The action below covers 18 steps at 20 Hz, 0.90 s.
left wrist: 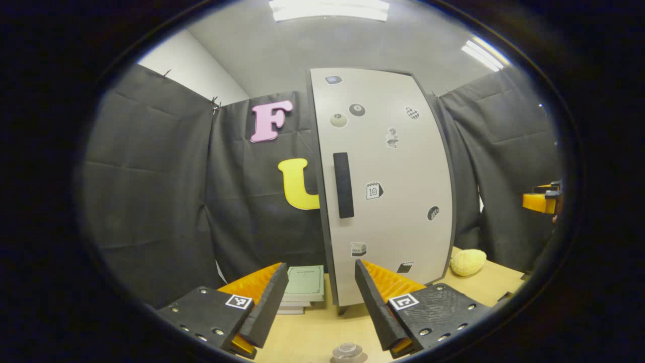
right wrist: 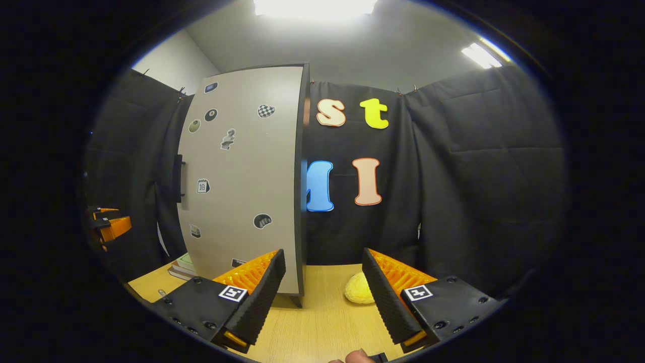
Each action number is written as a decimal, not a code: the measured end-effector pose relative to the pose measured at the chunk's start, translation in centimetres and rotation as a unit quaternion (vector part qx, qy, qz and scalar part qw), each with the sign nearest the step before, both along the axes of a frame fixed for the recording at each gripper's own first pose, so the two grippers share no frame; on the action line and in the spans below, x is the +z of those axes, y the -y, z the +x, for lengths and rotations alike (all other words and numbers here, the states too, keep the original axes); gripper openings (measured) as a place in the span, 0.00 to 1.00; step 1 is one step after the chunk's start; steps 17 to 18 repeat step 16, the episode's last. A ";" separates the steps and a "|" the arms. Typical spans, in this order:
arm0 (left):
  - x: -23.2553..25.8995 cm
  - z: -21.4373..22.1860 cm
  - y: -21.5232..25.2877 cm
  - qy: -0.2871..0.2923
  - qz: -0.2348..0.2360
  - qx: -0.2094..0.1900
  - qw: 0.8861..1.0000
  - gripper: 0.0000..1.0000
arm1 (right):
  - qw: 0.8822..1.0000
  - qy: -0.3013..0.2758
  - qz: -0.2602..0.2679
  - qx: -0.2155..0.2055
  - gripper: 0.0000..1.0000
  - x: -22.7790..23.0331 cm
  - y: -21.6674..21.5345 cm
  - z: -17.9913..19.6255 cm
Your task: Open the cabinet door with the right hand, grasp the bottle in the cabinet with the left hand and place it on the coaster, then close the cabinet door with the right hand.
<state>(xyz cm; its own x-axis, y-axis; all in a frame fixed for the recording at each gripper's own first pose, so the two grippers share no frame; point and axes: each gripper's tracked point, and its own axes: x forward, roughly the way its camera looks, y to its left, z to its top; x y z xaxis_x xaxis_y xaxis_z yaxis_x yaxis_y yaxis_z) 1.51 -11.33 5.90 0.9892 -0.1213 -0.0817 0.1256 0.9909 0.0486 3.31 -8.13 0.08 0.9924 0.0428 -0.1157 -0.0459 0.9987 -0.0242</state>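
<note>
From the left gripper view I see my left gripper [left wrist: 317, 297] spread wide with nothing between its fingers, facing the shut cabinet door [left wrist: 388, 181] and its dark handle [left wrist: 343, 185]. Books [left wrist: 304, 287] lie left of the cabinet, a clear coaster [left wrist: 347, 351] sits half cut off below, and the other gripper [left wrist: 541, 200] shows at the far right. From the right gripper view, my right gripper [right wrist: 322, 295] also gapes empty; the handle appears edge-on, and a yellow lumpy thing [right wrist: 359, 295] rests on the table [right wrist: 322, 327]. The bottle is hidden behind the door.
</note>
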 end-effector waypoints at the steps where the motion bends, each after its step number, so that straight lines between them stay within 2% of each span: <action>1: 0.0 -0.1 0.3 0.000 -0.002 -0.001 1.000 0.82 | 1.000 0.002 -0.004 -0.001 0.97 0.1 0.0 0.0; 3: 0.1 -0.3 0.4 0.001 0.000 -0.002 1.000 0.80 | 1.000 0.007 -0.007 -0.001 0.97 0.4 -0.1 -0.2; 4: 0.3 -0.3 0.5 0.002 0.002 -0.003 1.000 0.83 | 1.000 0.009 -0.004 0.001 0.97 0.5 -0.3 -0.2; 11: 0.7 -0.5 0.9 0.006 0.002 -0.001 1.000 0.83 | 1.000 0.016 -0.003 0.004 0.97 1.2 0.2 -0.9; 12: 0.7 -0.3 1.0 0.005 0.003 -0.002 1.000 0.80 | 1.000 0.015 -0.004 0.004 0.93 1.1 0.3 -0.9; 13: 0.6 -0.4 1.1 0.005 0.004 -0.002 1.000 0.80 | 1.000 0.013 -0.005 0.005 0.93 1.1 0.2 -0.8; 14: 0.6 -0.3 1.1 0.004 0.007 -0.003 1.000 0.83 | 1.000 0.013 -0.006 0.005 0.97 1.1 0.1 -0.5; 15: 0.7 -0.4 1.1 0.005 0.011 -0.003 1.000 0.83 | 1.000 0.013 -0.005 0.005 0.93 1.1 0.1 -0.4; 16: 0.9 -0.4 1.0 0.007 0.012 -0.001 1.000 0.85 | 1.000 0.014 -0.004 0.004 0.97 1.3 0.2 -0.5; 18: 0.9 -0.4 1.0 0.007 0.012 -0.001 1.000 0.85 | 1.000 0.014 -0.004 0.004 0.97 1.3 0.2 -0.5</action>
